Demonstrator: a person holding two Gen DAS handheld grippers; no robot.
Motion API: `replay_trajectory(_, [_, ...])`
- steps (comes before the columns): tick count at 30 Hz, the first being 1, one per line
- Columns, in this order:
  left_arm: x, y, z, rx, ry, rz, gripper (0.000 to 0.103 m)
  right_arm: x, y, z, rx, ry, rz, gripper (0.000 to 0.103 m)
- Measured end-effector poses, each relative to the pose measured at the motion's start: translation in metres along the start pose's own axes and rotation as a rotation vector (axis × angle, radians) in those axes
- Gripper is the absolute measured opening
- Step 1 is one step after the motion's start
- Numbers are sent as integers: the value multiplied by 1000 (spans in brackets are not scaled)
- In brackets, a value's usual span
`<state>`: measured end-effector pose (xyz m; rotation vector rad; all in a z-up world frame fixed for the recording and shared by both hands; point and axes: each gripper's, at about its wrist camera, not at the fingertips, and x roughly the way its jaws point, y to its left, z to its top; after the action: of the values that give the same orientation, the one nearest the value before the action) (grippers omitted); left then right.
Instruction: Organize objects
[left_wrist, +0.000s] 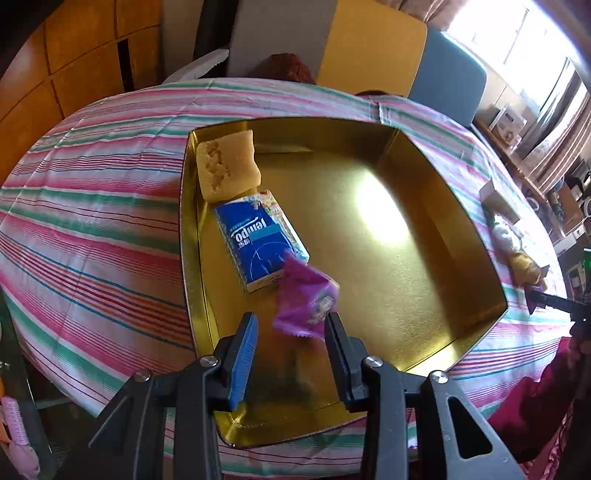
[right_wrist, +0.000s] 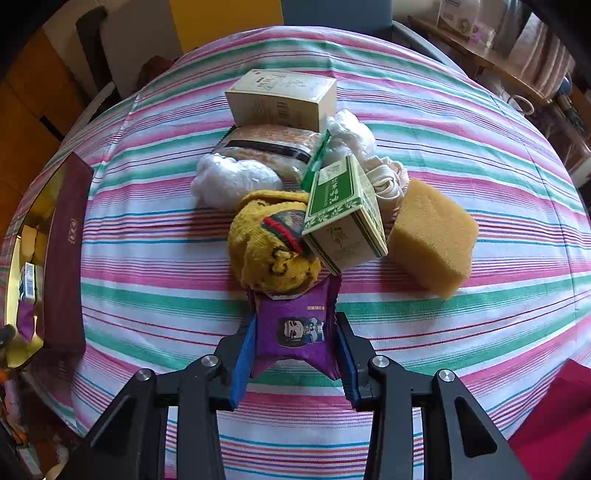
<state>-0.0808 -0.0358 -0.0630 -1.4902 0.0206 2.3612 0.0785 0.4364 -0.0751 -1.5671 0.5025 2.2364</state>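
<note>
Purple snack packet (left_wrist: 306, 299) dropping from the spread left hand-held gripper (left_wrist: 291, 332) could flutter outside the gold tin (left_wrist: 461, 206); right hand-held gripper (right_wrist: 295, 347) pinches another packet (right_wrist: 295, 328).

A striped cloth (right_wrist: 461, 122) in pink, green and white is covering the round table. At twelve o'clock in the left wrist view, a yellow chair back (left_wrist: 373, 48) is standing beside a blue one (left_wrist: 450, 77), with a grey chair back (left_wrist: 280, 33) toward eleven. Orange wooden panelling (left_wrist: 74, 55) is filling ten o'clock. Daylight is pouring through a window (left_wrist: 517, 40) at two o'clock, above a cluttered shelf (left_wrist: 546, 177).
</note>
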Motion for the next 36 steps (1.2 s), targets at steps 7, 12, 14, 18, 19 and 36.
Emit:
replay_trajectory(7, [-34,16,-3,-69,-100,-23,37,-53,31,-25,-75,-124,91,40])
replay_trajectory(12, [-49,27,-2,-119,-138,-36,38,-80,106,-17,-203,-253,221,40])
replay_trajectory(14, [-52,30,-4,-127,-146,-39,38,-86,148,-13,-284,-279,277,40])
replay_trajectory(18, [-57,40,-9,-154,-159,-45,38,-78,241,-13,-457,-256,350,40])
replay_trajectory(19, [-59,44,-12,-162,-161,-47,38,-71,262,-13,-494,-244,347,40])
replay_trajectory(36, [-54,85,-34,-261,-147,-45,39,42,424,-63,-695,26,404,47])
